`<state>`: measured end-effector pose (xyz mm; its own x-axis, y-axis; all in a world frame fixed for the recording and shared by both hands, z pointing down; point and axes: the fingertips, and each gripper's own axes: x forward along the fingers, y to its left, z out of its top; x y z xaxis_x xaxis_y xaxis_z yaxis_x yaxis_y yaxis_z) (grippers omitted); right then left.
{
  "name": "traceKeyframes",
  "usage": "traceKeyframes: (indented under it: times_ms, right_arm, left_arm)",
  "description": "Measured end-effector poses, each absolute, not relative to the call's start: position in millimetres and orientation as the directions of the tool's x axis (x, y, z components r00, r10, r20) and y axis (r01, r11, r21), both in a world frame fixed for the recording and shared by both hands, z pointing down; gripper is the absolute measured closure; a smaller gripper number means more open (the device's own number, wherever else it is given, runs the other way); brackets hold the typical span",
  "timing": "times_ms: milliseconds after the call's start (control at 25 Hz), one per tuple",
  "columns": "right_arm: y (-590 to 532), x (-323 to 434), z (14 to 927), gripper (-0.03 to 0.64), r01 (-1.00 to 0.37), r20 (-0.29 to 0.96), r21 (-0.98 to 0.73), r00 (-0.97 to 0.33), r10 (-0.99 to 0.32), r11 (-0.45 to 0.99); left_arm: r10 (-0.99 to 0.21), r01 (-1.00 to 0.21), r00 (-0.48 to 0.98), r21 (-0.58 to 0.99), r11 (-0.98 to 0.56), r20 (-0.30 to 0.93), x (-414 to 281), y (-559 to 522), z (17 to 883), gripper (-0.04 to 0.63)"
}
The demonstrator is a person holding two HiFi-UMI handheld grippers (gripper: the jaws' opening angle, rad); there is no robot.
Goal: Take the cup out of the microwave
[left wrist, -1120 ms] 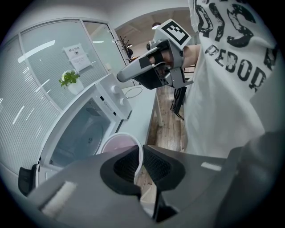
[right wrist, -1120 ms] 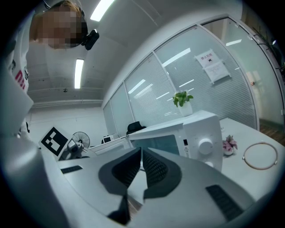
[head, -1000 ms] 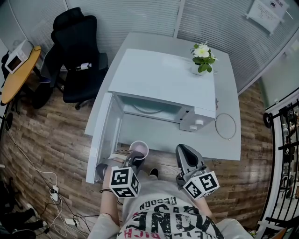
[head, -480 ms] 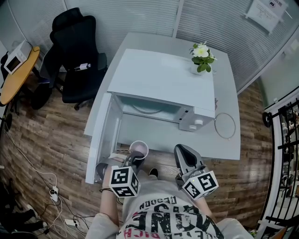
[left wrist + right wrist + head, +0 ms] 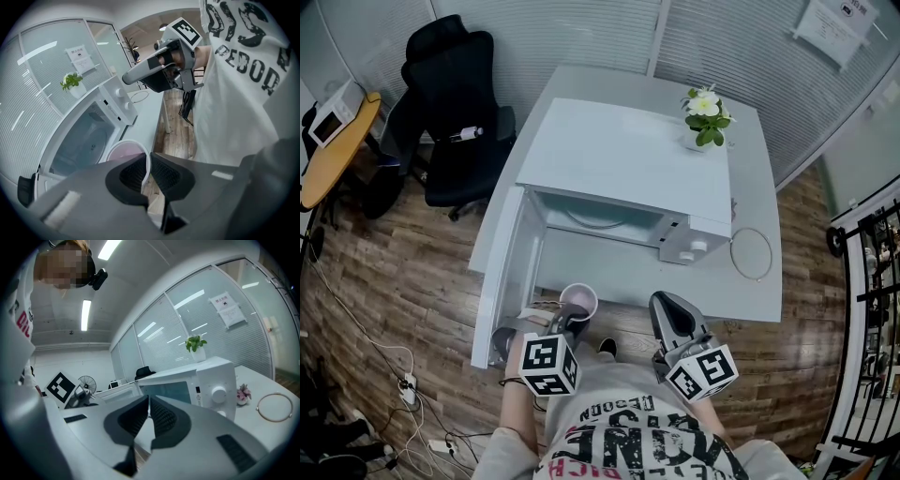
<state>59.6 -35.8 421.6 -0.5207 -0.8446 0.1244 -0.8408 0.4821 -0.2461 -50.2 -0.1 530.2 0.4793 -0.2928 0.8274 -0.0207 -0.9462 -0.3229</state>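
Pinkish cup [image 5: 578, 300]: rim clamped in our left claw [image 5: 149, 172], outside the microwave [image 5: 628, 178]. Our right claw [image 5: 149, 417] is closed, empty.

The left claw [image 5: 147, 154] hides the lower body of the cup [image 5: 123, 151]; at 1 o'clock, print on the wall notice [image 5: 836, 28] is too small to read.

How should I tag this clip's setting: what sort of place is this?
Probably an office room: glass walls with blinds, a black swivel chair, and a white table carrying a microwave and a potted plant.
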Motion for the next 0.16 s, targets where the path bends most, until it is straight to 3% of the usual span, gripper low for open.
traceKeyframes:
  times_ms: [160]
  right_arm:
    - [-35.2,61.7,422.0,0.595,-0.843,0.124,-0.246,-0.517,-0.847,0.478]
  left_arm:
    - [-0.293,-0.027,0.479,-0.320,-0.947,0.827,-50.9,1.0,531.4,0.557]
